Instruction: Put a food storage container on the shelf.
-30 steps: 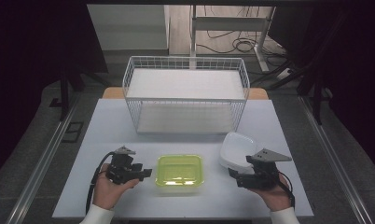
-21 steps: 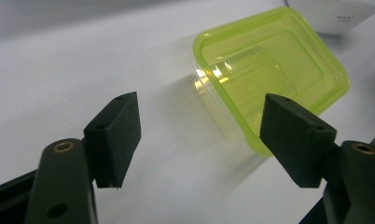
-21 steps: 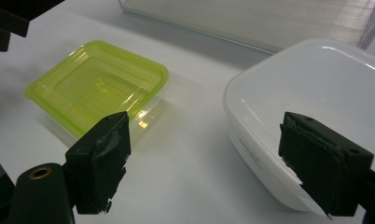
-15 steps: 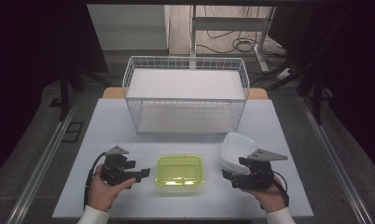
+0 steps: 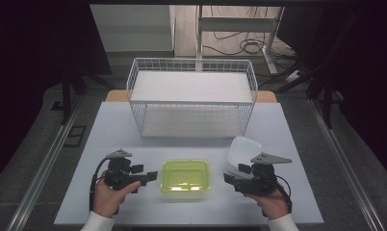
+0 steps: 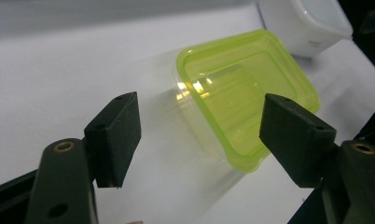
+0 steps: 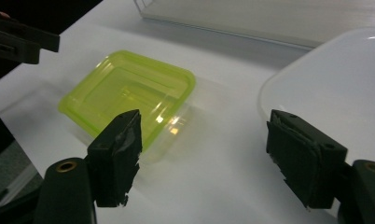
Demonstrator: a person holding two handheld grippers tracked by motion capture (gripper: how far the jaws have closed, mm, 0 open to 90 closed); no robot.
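The white container (image 6: 304, 23) carries a small dark mark on its side wall in the left gripper view; it is too small and blurred to read. No other writing, brand or label is legible on any item.

The green container (image 5: 185, 176) lies on the white table (image 5: 134, 125), near its front edge, between the two grippers. Its lid is translucent yellow-green over a clear base. The white container stands to its right in the high view, apart from it and just behind the right gripper.

The left gripper (image 5: 152, 176) is held level, left of the green container and pointing toward it. Its jaws stand wide apart, with nothing between the pads; they have just been opening. In the left gripper view the green container's near corner (image 6: 244, 161) lies beyond the gap, clear of both pads (image 6: 118, 135).

The right gripper (image 5: 228, 179) is held level, right of the green container and pointing toward it. Its jaws have just been closing slightly, yet they stand wide apart and grip nothing. In the right gripper view the green container (image 7: 129, 98) lies ahead at the left, and the white container (image 7: 335, 88) at the right, close behind the right-hand pad; contact cannot be confirmed.

A white wire basket (image 5: 191, 67) stands at the far half of the table, well apart from both containers. The table surface is plain, matte and white. The room around it is dark. A grey floor (image 5: 47, 115) flanks the table, and cables (image 5: 239, 45) lie on the floor behind the basket, beside a metal frame (image 5: 239, 24).
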